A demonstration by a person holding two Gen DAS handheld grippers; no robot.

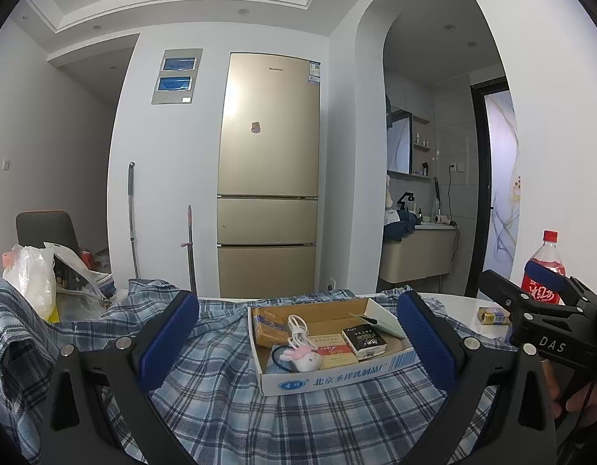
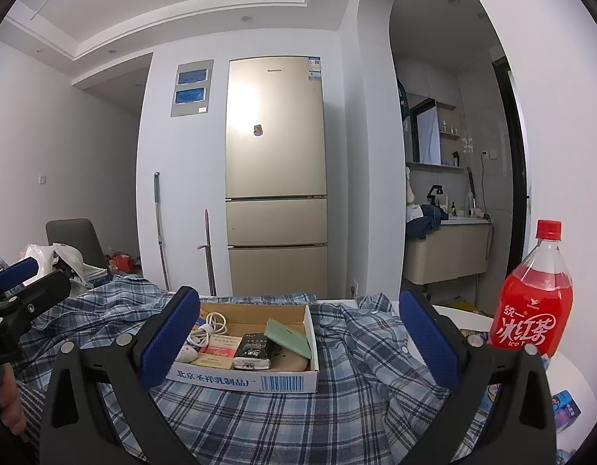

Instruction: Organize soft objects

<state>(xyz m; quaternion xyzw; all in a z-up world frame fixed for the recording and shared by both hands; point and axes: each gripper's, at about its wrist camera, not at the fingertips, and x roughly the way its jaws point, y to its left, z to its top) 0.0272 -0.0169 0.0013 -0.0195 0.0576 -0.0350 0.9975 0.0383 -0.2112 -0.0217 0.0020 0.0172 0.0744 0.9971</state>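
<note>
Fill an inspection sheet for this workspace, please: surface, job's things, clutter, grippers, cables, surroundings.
Surface: white table, mostly covered by cloth.
Job's things: blue plaid shirt spread rumpled over the table; small plush bunny inside the cardboard box, which sits on the shirt.
Clutter: red drink bottle upright at right; small packs and a green card in the box; plastic bags at left.
Grippers: left gripper and right gripper both open, holding nothing, above the shirt.
Cables: coiled white cable in the box.
Surroundings: gold fridge, chair, bathroom alcove.
</note>
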